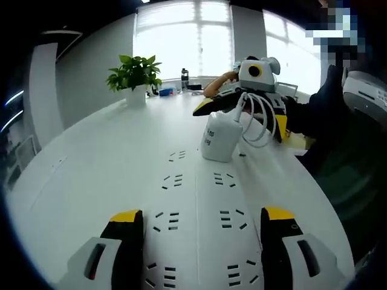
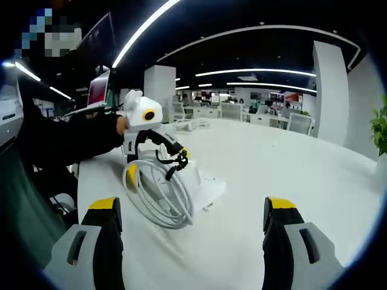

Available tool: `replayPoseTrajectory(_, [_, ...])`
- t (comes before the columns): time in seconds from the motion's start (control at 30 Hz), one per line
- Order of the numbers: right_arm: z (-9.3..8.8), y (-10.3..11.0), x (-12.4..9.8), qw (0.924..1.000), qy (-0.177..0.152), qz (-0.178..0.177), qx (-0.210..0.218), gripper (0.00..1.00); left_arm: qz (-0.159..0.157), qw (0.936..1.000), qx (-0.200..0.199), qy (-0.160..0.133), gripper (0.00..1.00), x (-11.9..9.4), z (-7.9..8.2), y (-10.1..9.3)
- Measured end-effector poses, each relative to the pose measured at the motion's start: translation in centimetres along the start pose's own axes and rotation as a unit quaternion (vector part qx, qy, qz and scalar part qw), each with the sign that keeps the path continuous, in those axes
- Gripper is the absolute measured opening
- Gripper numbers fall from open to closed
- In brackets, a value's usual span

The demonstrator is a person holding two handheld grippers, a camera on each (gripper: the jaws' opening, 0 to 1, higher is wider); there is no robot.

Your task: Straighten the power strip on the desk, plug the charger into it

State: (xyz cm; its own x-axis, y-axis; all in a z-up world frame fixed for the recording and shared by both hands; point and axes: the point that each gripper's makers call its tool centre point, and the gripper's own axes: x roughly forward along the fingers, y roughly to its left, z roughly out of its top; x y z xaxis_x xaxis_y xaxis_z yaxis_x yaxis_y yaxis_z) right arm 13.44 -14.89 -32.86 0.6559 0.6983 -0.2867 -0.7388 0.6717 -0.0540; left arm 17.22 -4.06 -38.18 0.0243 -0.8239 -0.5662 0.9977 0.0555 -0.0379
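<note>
A white power strip [image 1: 199,211] lies lengthways on the white desk [image 1: 103,163], running away between the wide-apart jaws of my left gripper [image 1: 202,241], which is open. On the strip's far part stands the white charger [image 1: 219,138], with its white cable [image 1: 261,121] coiled beside it. Just behind the charger sits my right gripper [image 1: 242,112], jaws spread. In the right gripper view the coiled cable [image 2: 162,193] and charger [image 2: 196,178] rest ahead of my open right gripper [image 2: 193,241]. The left gripper [image 2: 157,166] is beyond them, at the strip's end [image 2: 211,192].
A potted plant [image 1: 134,75] and a dark bottle [image 1: 184,77] stand at the desk's far end. A person's dark sleeve [image 1: 326,109] is at the right, near the desk's edge. In the right gripper view, a monitor [image 2: 100,90] is on the left and office chairs [image 2: 230,112] stand far back.
</note>
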Motion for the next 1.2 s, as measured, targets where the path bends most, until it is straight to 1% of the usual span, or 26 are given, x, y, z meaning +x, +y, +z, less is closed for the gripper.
replayPoseTrajectory(0.13, [-0.2,0.0,-0.1,1.0000,0.001,-0.001,0.001,0.97,-0.002,1.0000,0.002,-0.006,0.82,0.0,0.0,0.0])
replayPoseTrajectory(0.23, [-0.2,0.1,-0.1,1.0000,0.001,0.000,0.001,0.97,-0.004,0.9998,0.017,-0.011,0.85,0.1,-0.1,-0.3])
replayPoseTrajectory(0.3, [-0.2,0.1,-0.1,1.0000,0.000,0.000,0.001,0.97,-0.005,0.9997,0.020,-0.012,0.85,0.0,-0.1,-0.3])
replayPoseTrajectory(0.5, [-0.1,0.3,0.0,1.0000,-0.001,0.001,0.000,0.97,-0.002,0.9998,0.009,-0.015,0.85,0.1,0.1,0.2])
replayPoseTrajectory(0.53, [-0.1,0.3,0.0,1.0000,-0.002,0.002,0.000,0.97,-0.001,0.9998,0.007,-0.016,0.87,0.1,0.1,0.2])
replayPoseTrajectory(0.63, [-0.1,0.2,0.0,1.0000,-0.003,0.001,0.002,0.97,0.008,0.9998,0.000,-0.019,0.91,0.1,0.1,0.7])
replayPoseTrajectory(0.93, [-0.1,0.1,-0.2,1.0000,-0.002,0.000,0.002,0.97,0.026,0.9994,0.003,-0.024,0.93,-0.1,0.4,1.1])
replayPoseTrajectory(1.03, [-0.1,0.2,-0.3,1.0000,-0.002,0.001,0.001,0.97,0.036,0.9991,0.004,-0.024,0.94,-0.2,0.4,1.3])
replayPoseTrajectory(1.1, [-0.1,0.3,-0.3,1.0000,-0.002,0.002,0.000,0.97,0.044,0.9986,0.002,-0.029,0.95,-0.4,0.6,1.5])
replayPoseTrajectory(1.2, [-0.2,0.3,-0.3,1.0000,-0.001,0.003,0.000,0.97,0.045,0.9982,-0.007,-0.039,0.98,-0.7,0.9,1.2])
